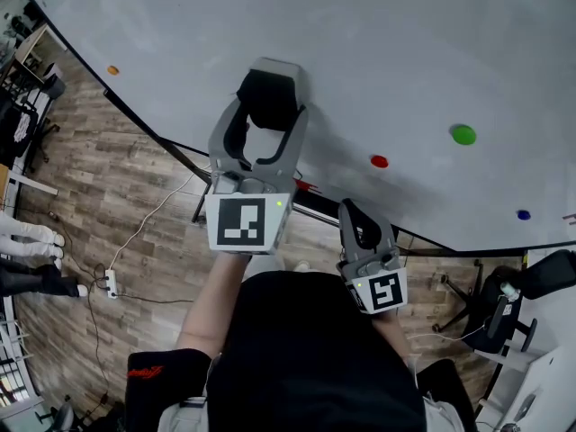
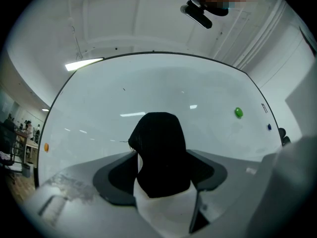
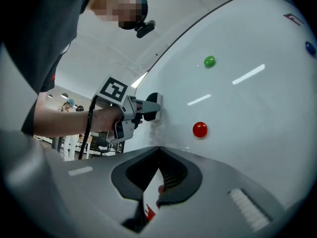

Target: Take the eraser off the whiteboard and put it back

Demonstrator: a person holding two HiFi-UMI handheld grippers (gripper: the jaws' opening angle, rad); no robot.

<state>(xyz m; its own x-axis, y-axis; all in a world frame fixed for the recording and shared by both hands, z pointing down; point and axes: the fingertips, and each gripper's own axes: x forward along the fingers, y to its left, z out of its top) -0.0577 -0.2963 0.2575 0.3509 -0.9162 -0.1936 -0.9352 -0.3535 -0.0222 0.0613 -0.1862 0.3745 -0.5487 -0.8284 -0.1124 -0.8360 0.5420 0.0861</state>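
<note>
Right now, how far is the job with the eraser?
Done, it seems: the eraser sits on the whiteboard. In hand: nothing is gripped. The left gripper has its jaws wide around the eraser without pressing it, and the right gripper is shut, empty, lower down. Left: probably only to pull the left gripper away. Whether the eraser ever came off, these pictures cannot say.
</note>
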